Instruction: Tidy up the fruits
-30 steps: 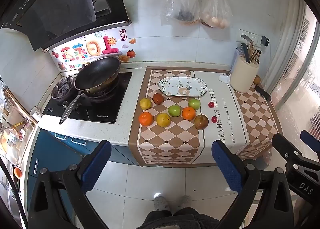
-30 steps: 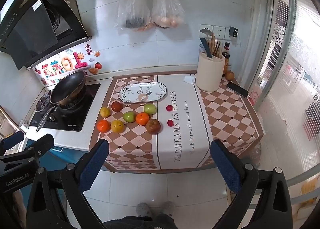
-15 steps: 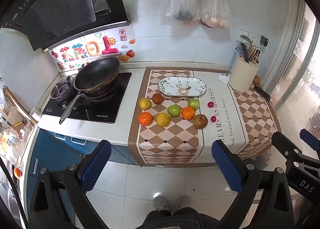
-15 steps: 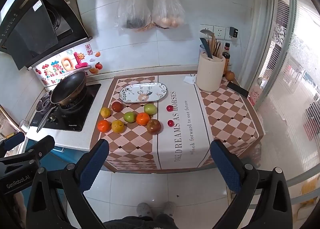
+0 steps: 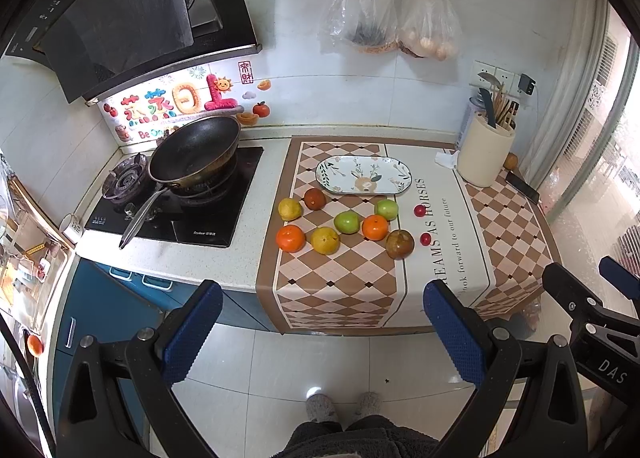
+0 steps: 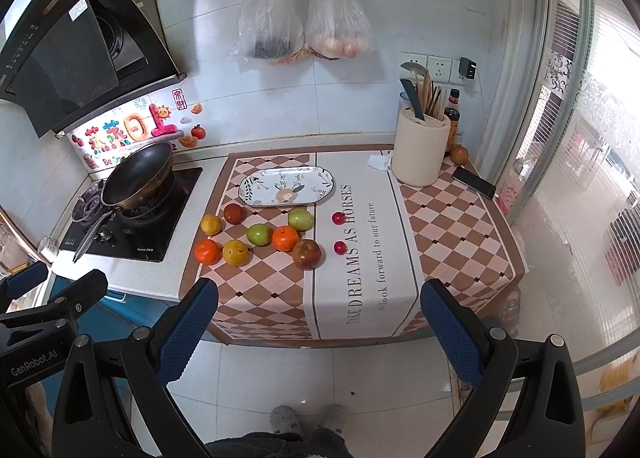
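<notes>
Several fruits lie loose on the checked cloth: two oranges (image 5: 291, 238) (image 5: 375, 227), two yellow ones (image 5: 325, 240), two green apples (image 5: 346, 221), a brown-red apple (image 5: 399, 244), a dark red fruit (image 5: 314, 198) and two small red ones (image 5: 419, 210). Behind them sits an empty oval patterned plate (image 5: 363, 176) (image 6: 286, 185). My left gripper (image 5: 322, 332) is open, held well back from the counter above the floor. My right gripper (image 6: 318, 328) is open too, equally far back. The same brown-red apple (image 6: 306, 254) and orange (image 6: 285, 238) show in the right wrist view.
A black pan (image 5: 195, 149) sits on the hob at the left. A cream utensil holder (image 6: 420, 151), a bottle, a phone (image 6: 473, 182) and a brown fruit (image 6: 459, 155) stand at the back right. Two plastic bags (image 6: 304, 17) hang on the wall. A person's slippers (image 5: 344, 406) show on the tiled floor.
</notes>
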`<state>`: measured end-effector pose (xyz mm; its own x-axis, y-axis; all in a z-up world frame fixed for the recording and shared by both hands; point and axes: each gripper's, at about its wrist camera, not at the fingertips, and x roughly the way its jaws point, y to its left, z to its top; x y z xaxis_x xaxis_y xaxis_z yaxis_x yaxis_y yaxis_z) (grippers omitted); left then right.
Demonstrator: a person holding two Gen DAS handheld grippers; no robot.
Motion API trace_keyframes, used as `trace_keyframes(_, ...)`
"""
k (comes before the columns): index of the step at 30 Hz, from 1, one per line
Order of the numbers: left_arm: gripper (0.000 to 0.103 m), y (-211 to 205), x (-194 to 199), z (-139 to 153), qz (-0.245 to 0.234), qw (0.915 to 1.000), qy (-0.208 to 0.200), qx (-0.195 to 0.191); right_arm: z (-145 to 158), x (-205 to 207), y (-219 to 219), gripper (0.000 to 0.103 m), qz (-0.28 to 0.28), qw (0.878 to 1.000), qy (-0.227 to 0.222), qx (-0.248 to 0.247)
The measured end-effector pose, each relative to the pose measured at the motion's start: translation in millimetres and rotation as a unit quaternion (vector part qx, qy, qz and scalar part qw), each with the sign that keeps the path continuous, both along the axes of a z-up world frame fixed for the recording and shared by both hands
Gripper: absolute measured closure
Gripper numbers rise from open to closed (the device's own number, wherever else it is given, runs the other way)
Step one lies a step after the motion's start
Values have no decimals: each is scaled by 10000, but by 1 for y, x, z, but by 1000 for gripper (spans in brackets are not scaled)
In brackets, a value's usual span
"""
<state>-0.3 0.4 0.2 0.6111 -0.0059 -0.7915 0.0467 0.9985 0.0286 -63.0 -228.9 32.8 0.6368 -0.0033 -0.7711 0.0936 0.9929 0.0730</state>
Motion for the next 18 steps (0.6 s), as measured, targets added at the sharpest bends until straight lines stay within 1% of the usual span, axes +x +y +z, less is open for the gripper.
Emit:
trace_keyframes(4,0,-8,1,6,4,10000,-12,12,-1,-1,1,0,9,10000,-5,-8)
trace_keyframes(17,0,-8,2,10,0,10000,-35,16,6,0,4,0,39,10000,-30,-26)
trace_keyframes(18,0,-7,1,16,2,10000,-36,16,6,0,3,0,48,10000,-31,-35)
